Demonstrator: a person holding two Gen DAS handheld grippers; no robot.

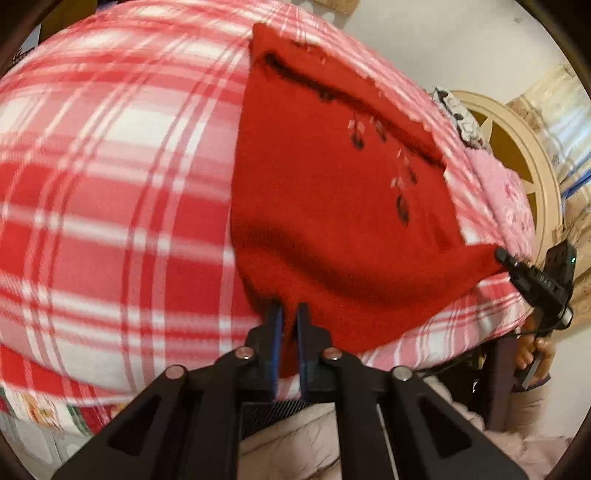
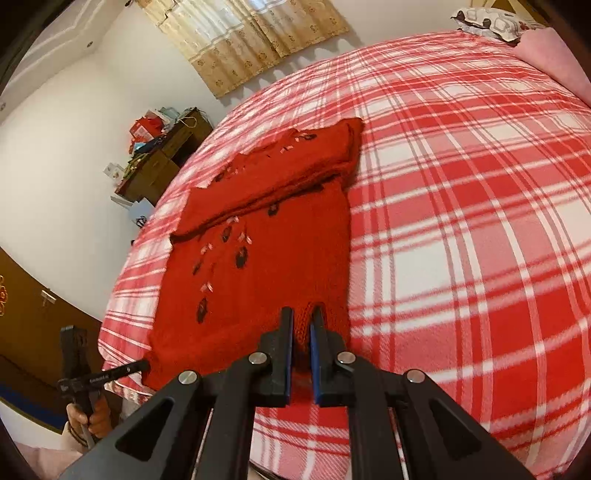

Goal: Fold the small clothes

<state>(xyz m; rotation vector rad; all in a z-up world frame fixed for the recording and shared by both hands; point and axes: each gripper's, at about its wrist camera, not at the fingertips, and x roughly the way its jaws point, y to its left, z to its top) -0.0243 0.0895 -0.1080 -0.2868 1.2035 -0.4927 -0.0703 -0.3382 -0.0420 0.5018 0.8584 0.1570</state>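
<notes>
Here, a red sweater (image 2: pixel 258 254) is spread on a bed (image 2: pixel 461 221) covered by a red-and-white plaid blanket (image 1: pixel 110 184). Its far part is seen folded over the body, and dark and pale knitted motifs run down its front. The near hem is pinched at two corners. The left gripper (image 1: pixel 290 317) is closed down to a narrow gap, with red knit caught between its blue-lined fingers (image 1: pixel 275 332); the same gripper is seen in the right wrist view at the sweater's lower left corner (image 2: pixel 142 366), its tip touching the cloth. The right gripper (image 2: pixel 302 321) is likewise nearly closed on a fold of the hem, which is raised between its fingers; in the left wrist view it is seen at the far right corner (image 1: pixel 502 255), where the cloth is drawn to a point. A pillow (image 2: pixel 491 18) lies at the head of the bed, curtains (image 2: pixel 240 40) hang behind, and a cluttered wooden cabinet (image 2: pixel 162 158) stands beside the bed.
</notes>
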